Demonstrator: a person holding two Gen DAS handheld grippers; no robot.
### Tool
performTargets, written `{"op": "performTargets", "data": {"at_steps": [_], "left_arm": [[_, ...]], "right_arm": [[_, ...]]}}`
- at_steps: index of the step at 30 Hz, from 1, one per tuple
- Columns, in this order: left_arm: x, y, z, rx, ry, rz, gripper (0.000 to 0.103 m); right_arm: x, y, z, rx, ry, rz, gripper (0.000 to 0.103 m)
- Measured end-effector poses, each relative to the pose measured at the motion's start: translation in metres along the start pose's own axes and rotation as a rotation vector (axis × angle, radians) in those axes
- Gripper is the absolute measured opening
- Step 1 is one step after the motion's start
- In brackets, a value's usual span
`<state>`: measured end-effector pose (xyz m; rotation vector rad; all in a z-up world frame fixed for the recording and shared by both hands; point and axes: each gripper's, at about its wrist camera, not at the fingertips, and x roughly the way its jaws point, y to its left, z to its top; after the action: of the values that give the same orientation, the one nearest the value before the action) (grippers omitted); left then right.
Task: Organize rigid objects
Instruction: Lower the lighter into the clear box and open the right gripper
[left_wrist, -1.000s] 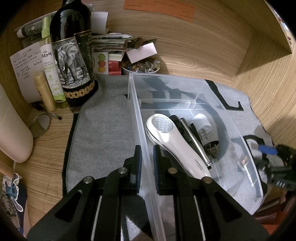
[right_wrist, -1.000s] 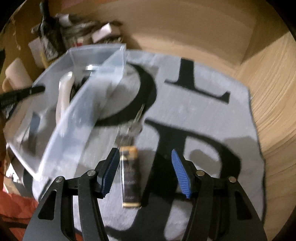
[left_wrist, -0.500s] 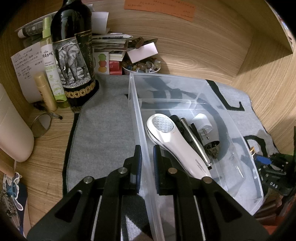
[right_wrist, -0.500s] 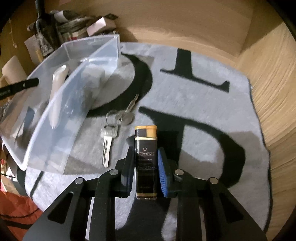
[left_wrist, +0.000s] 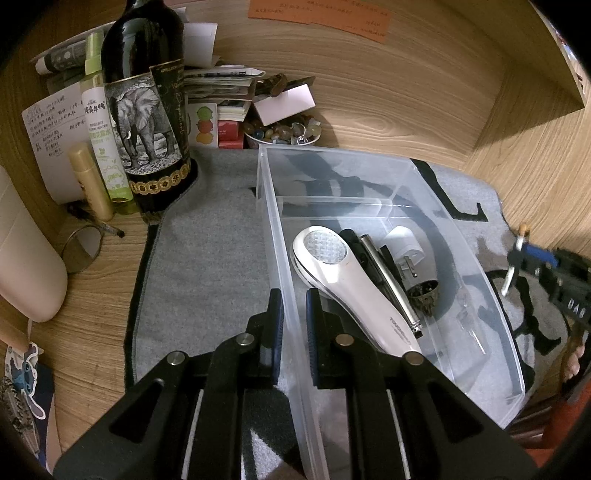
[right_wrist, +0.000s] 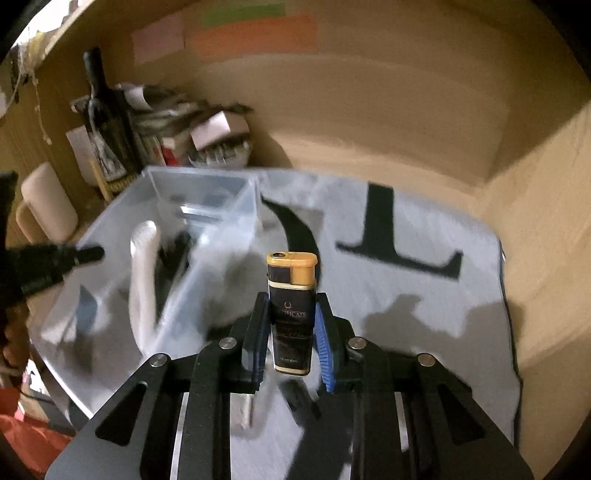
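The right gripper (right_wrist: 288, 332) has its fingers clenched on a black rectangular lighter with a gold cap (right_wrist: 291, 306), gripping the lower body on both sides so the cap stands upright, above the fingertips. The lighter is lifted clear of the grey mat with large black letters (right_wrist: 424, 288); its shadow lies on the mat below. The right wrist view is blurred, which suggests the gripper is in motion.

The left gripper (left_wrist: 294, 325) straddles the left wall of the clear plastic storage bin (left_wrist: 280, 258), one finger outside and one inside, the pair closed on the wall to steady it. Inside the bin lie a white handheld device with a gridded head (left_wrist: 347, 280), a slim metal pen-like rod (left_wrist: 388, 277), a white plug adapter (left_wrist: 404, 251) and a small dark ornate metal piece (left_wrist: 424, 295).

The step in hand looks like carrying the lighter to the bin. The next move calls for swinging left over the bin's right wall, lowering into the bare right part of its floor, and only then releasing. A dark wine bottle with an elephant label (left_wrist: 147, 122) stands far left on the wooden tabletop (left_wrist: 92, 295).
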<state>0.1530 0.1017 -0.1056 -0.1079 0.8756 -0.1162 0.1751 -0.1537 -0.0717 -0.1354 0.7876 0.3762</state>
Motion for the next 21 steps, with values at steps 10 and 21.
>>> {"op": "performTargets", "data": {"at_steps": [10, 21], "left_arm": [[0.000, 0.000, 0.000, 0.001, 0.000, 0.001, 0.011], [0.000, 0.000, 0.000, -0.001, 0.000, -0.001, 0.011]], "right_arm": [[-0.011, 0.041, 0.036, -0.087, -0.105, 0.106, 0.021], [0.035, 0.078, 0.039, -0.181, 0.018, 0.182, 0.021]]}}
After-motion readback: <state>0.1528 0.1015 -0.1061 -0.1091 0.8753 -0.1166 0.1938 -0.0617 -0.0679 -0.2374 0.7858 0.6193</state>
